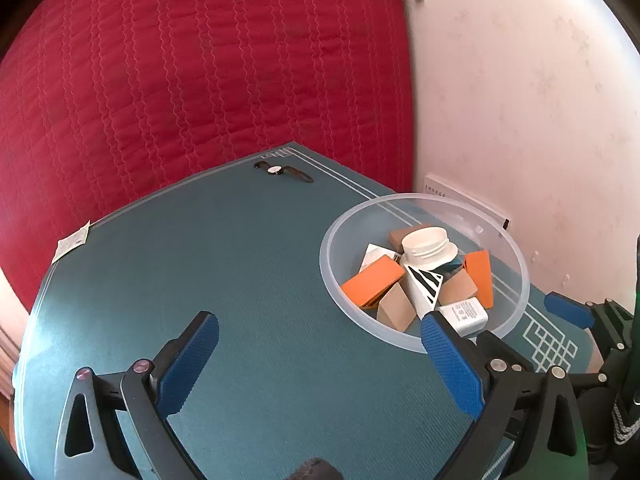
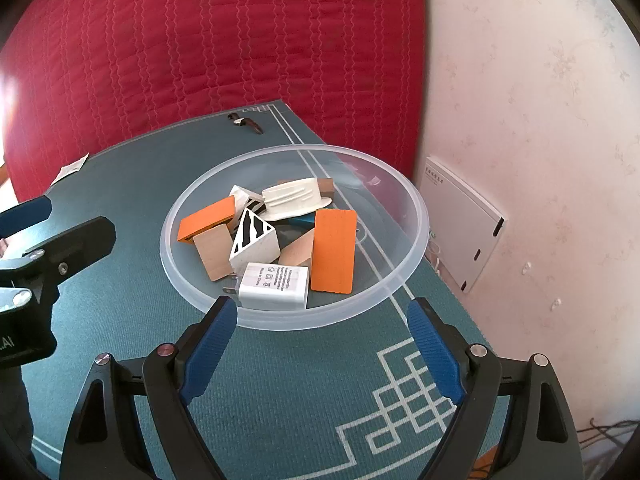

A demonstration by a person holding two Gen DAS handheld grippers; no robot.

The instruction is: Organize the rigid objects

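A clear plastic bowl [image 2: 404, 200] stands on the teal mat [image 2: 280, 392] and also shows in the left wrist view [image 1: 344, 300]. It holds orange blocks [image 2: 333, 250], plain wooden blocks [image 2: 213, 254], a black-and-white striped wedge [image 2: 256, 240], a white charger [image 2: 276, 286] and a white threaded cap [image 1: 428, 246]. My right gripper [image 2: 322, 314] is open and empty, just in front of the bowl's near rim. My left gripper [image 1: 320, 338] is open and empty above the mat, left of the bowl.
A wristwatch [image 1: 284, 171] lies at the mat's far edge, seen too in the right wrist view [image 2: 246, 123]. A small paper packet [image 1: 72, 242] lies at the left edge. A red quilted cover [image 1: 200, 80] rises behind. A white panel [image 2: 464, 216] leans on the wall.
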